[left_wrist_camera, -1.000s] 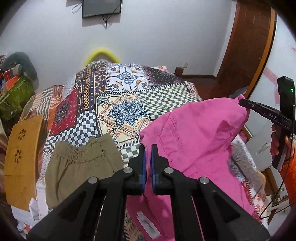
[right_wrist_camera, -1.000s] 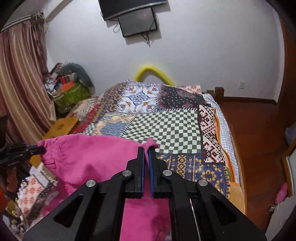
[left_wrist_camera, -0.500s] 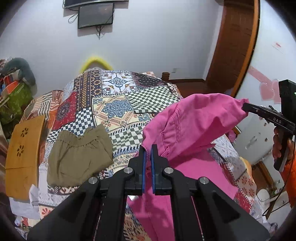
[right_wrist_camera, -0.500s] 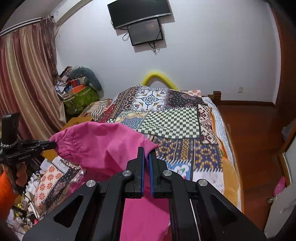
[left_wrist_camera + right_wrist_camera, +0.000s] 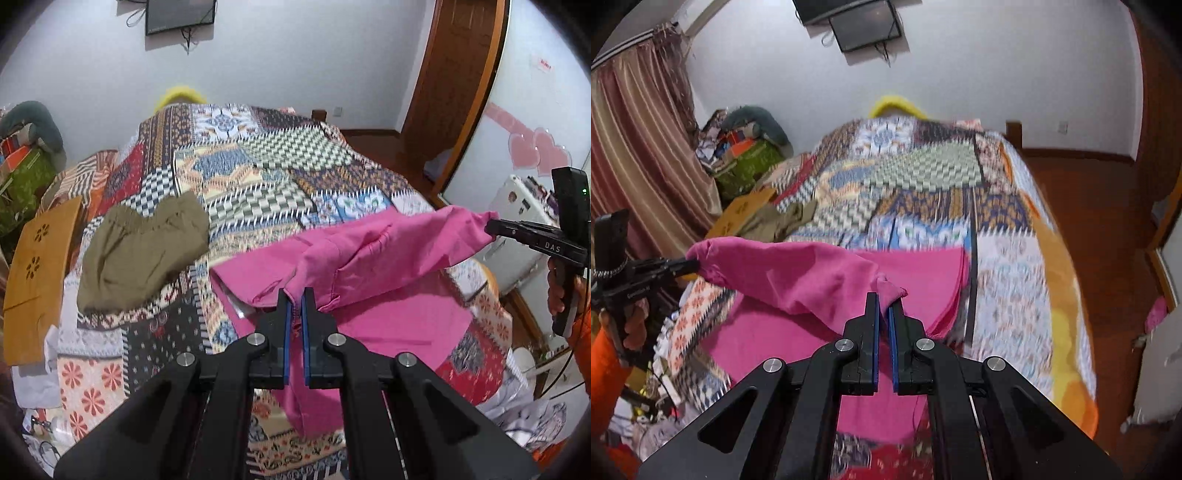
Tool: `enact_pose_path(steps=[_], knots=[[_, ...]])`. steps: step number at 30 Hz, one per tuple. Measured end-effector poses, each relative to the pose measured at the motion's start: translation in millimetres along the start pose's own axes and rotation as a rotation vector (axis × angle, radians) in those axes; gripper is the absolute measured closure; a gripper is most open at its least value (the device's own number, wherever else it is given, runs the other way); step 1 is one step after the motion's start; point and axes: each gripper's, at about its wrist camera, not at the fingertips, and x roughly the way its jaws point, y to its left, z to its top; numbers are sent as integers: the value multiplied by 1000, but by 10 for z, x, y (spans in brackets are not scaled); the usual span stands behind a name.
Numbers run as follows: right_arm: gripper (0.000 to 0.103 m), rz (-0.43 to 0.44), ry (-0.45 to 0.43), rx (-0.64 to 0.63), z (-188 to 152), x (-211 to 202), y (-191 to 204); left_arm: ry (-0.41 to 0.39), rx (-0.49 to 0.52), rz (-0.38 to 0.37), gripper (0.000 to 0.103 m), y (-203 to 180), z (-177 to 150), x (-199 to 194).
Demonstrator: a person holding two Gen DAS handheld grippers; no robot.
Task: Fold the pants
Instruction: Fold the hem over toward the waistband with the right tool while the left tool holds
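Bright pink cotton pants [image 5: 373, 254]: top edge pinched by closed left gripper [image 5: 294, 299] and right gripper [image 5: 882, 301], held above patchwork bedspread [image 5: 258, 177].

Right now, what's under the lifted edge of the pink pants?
Under the raised edge of the pink pants, held by the left gripper and right gripper, lies their own flat lower layer. Beneath that is the quilt; whatever else it covers is hidden.

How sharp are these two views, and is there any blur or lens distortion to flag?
Left wrist view: mild motion blur on the quilt, hand-held gripper sharp, door frame bowed by fisheye. Right wrist view: heavier smear across the quilt; the pink pants stay fairly crisp, corners vignetted.
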Motion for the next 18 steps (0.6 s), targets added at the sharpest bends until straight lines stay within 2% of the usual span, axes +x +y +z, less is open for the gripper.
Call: enact_pose_path(steps=[12, 18], knots=[[99, 22, 87, 78, -549, 152, -94, 77, -39, -17, 99, 78, -501, 123], [98, 8, 132, 65, -749, 193, -19, 112, -37, -7, 99, 68, -641, 158]])
